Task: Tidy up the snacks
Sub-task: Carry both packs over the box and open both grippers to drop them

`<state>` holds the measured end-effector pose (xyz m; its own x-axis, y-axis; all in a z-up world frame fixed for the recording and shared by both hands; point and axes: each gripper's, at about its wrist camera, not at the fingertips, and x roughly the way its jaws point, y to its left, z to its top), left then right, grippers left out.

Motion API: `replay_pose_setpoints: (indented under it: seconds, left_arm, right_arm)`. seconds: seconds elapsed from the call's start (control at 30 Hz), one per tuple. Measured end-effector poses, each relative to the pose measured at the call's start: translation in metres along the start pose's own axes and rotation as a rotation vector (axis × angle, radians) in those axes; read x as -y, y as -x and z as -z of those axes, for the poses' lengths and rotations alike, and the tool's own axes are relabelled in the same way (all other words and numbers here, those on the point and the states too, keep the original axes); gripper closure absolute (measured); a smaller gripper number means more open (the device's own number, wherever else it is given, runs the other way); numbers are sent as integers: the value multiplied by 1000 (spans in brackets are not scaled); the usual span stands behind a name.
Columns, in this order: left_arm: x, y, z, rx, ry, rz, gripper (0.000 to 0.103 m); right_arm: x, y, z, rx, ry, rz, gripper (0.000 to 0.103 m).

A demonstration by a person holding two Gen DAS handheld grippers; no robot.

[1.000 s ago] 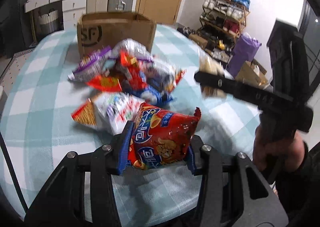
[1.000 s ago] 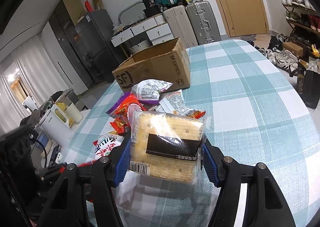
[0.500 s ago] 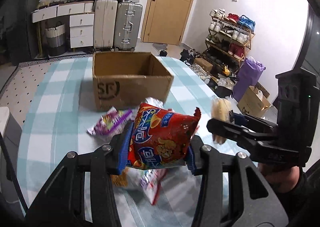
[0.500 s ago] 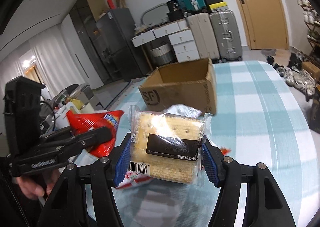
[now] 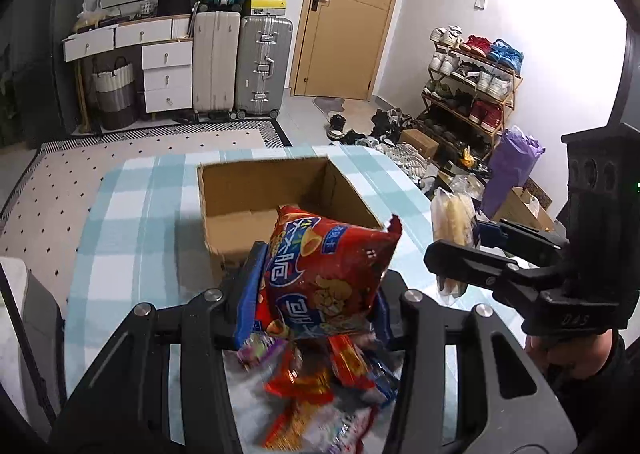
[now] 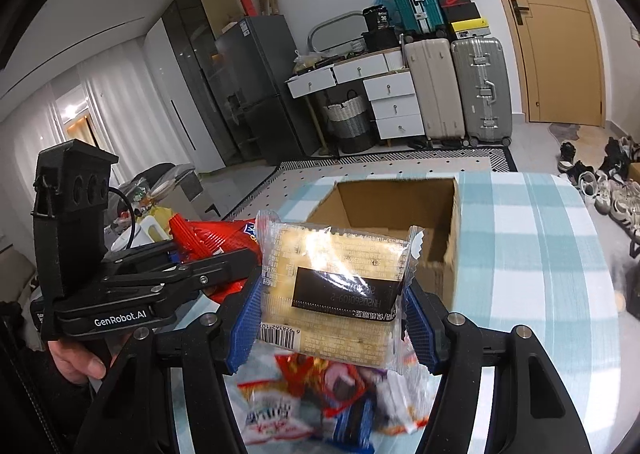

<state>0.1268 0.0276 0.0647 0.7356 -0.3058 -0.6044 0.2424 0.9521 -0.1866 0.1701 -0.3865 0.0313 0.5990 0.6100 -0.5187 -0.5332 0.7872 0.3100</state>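
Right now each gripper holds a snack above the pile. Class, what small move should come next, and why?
Probably carry both forward over the open brown cardboard box. The left gripper is clamped on the red crisp bag, the right gripper on the clear-wrapped cracker packet, and the box stands just ahead, seemingly empty.
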Motion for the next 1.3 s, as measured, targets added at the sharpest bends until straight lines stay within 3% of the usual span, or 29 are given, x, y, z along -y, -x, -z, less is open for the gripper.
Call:
replay_pose_setpoints:
  seconds: [0.33,0.63,1.03,1.1,1.17,1.23,1.3]
  left_arm:
    - [-28,-60,-67,-38,-6,-16,60]
    - [-49,-118,-95,-60,11,-44,60]
    - [-86,-192,-73,-171,71,-23,60]
    - [-89,-202,-72,-173,74,-13,59]
    - [-91,-212,-71,-199,72,-5,58]
    - [-94,-219,-68,-223,74,7,43]
    - [-94,-220,-66,-226,73,-1,38]
  right_arm:
    - [12,-41,-58,-20,27,-4,38]
    - [36,-90,-83,-52,9,15,38]
    - [64,-146,-70,-133,11,48,38]
    - [68,-154,-68,-145,12,55,36]
    - [72,-160,-65,-152,14,58,27]
    - [76,-163,-63,-149,14,71,17]
    - [79,-161,-62,-135,14,82,17]
